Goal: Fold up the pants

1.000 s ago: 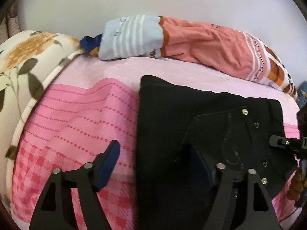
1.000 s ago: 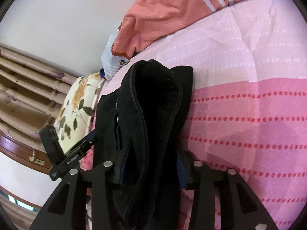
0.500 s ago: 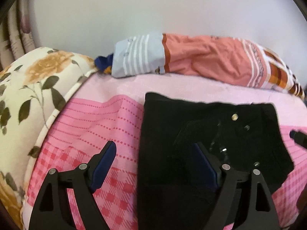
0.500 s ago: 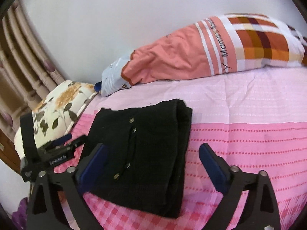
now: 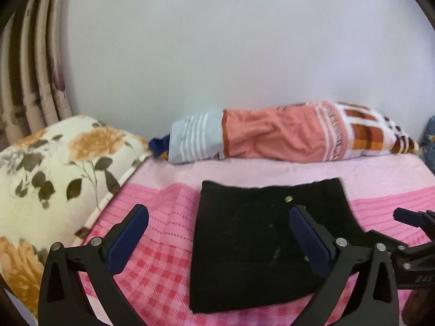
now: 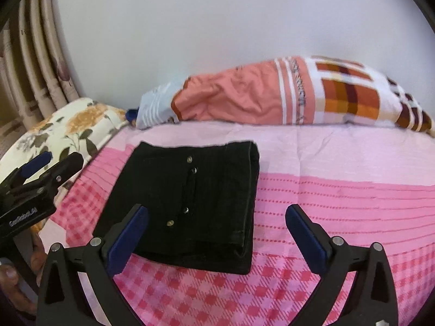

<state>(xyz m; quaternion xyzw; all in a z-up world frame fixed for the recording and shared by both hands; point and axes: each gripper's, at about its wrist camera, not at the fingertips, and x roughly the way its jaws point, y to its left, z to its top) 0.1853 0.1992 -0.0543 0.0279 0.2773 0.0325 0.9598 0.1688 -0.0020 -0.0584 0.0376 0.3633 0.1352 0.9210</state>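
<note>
On the pink bed sheet (image 6: 339, 198) the black pants (image 6: 190, 201) lie folded into a compact flat rectangle, so the folding looks finished. Both the left claw (image 5: 218, 237) and right claw (image 6: 216, 233) have just been opening; each gapes wide and empty, raised clear of the pants below and ahead.

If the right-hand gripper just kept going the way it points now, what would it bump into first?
Most likely the pink bedspread. The right gripper tilts down at the bed, fingers wide open and empty, and the folded black pants lie mostly toward its left finger. Depth is hard to judge, so it might clip the pants' right edge.
</note>
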